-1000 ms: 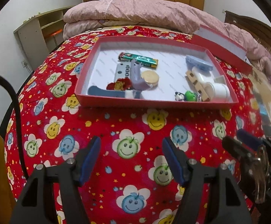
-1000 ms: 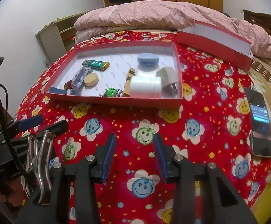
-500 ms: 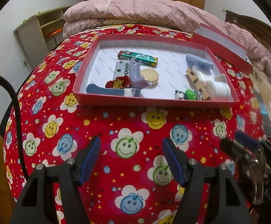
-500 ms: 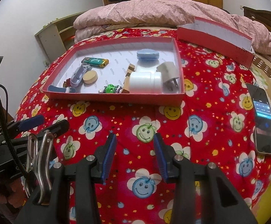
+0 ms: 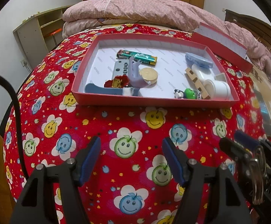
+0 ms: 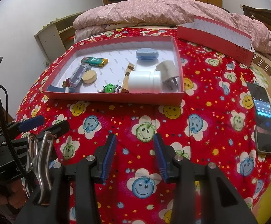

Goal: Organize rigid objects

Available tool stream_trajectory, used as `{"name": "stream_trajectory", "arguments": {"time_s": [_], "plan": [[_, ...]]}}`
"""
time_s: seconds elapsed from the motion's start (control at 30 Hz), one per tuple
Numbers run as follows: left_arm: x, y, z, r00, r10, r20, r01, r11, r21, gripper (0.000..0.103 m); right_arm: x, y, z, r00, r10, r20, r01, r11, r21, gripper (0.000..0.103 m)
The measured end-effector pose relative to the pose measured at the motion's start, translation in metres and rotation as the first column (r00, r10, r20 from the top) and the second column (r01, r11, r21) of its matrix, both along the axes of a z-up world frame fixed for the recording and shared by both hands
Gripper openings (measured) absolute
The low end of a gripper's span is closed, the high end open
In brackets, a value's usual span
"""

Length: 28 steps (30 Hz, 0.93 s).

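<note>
A red shallow box [image 5: 150,102] [image 6: 116,98] lies on the flowered red bedspread and holds several small items: a green lighter [image 5: 136,55] [image 6: 94,61], a tan disc [image 5: 148,73] [image 6: 89,76], a white bottle [image 5: 218,89] [image 6: 144,81], a blue case [image 5: 198,59] [image 6: 146,53], a white plug [image 6: 168,71], a green toy [image 5: 189,93] [image 6: 108,88], a wooden block [image 5: 197,83]. My left gripper [image 5: 131,158] is open and empty, well short of the box. My right gripper [image 6: 134,155] is open and empty, also short of it.
The red box lid [image 5: 221,44] [image 6: 213,37] lies behind the box to the right. A phone [image 6: 265,117] lies on the bed at the right. A pink quilt [image 6: 163,11] is piled at the back. A shelf unit [image 5: 36,31] stands to the left.
Both views have drifted a little towards the box. Neither gripper's opening has changed and nothing in the box has moved.
</note>
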<state>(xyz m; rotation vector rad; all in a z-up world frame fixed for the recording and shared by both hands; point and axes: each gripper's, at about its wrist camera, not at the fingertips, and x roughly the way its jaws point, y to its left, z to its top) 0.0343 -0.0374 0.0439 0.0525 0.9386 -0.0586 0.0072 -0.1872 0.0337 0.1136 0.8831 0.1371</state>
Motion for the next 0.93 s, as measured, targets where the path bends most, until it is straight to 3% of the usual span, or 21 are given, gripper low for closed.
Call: {"name": "stream_trajectory", "arguments": {"time_s": [0.93], "plan": [[0.002, -0.002, -0.013, 0.999, 0.019, -0.032, -0.019, 1.000, 0.016, 0.071, 0.002, 0.002, -0.017, 1.000, -0.016, -0.025, 0.017, 1.000, 0.024, 0.042]]}}
